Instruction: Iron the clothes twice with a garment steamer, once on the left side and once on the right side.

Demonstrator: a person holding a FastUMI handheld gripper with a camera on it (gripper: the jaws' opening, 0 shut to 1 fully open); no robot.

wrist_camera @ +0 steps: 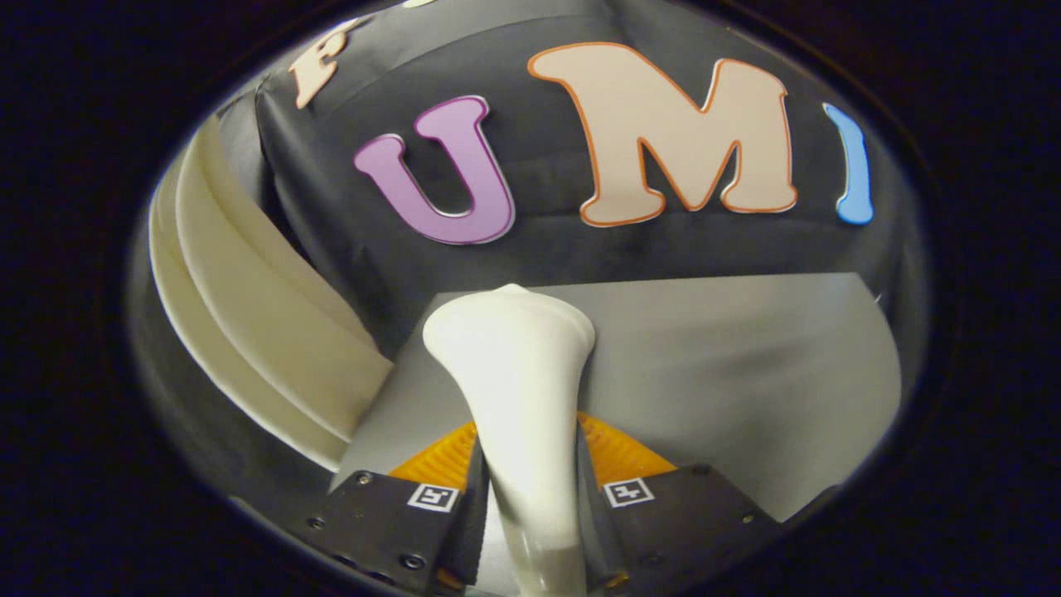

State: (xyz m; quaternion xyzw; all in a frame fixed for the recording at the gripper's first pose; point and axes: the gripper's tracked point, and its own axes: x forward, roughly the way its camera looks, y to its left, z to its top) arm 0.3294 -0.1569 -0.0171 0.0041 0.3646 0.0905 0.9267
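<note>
A white garment steamer (pixel 518 398) stands up between my two fingers, its slim handle pinched by both pads and its wide head rising ahead of them. My gripper (pixel 529 489) is shut on that handle. A cream-white garment (pixel 249 315) hangs in curved folds beside the steamer, off to the left of the fingers and apart from the head. The steamer's head is over the grey tabletop, short of the cloth wall.
A grey tabletop (pixel 729 365) stretches beyond and to the right of the fingers, ending at a straight back edge. The black cloth booth wall (pixel 547 249) rises right behind that edge.
</note>
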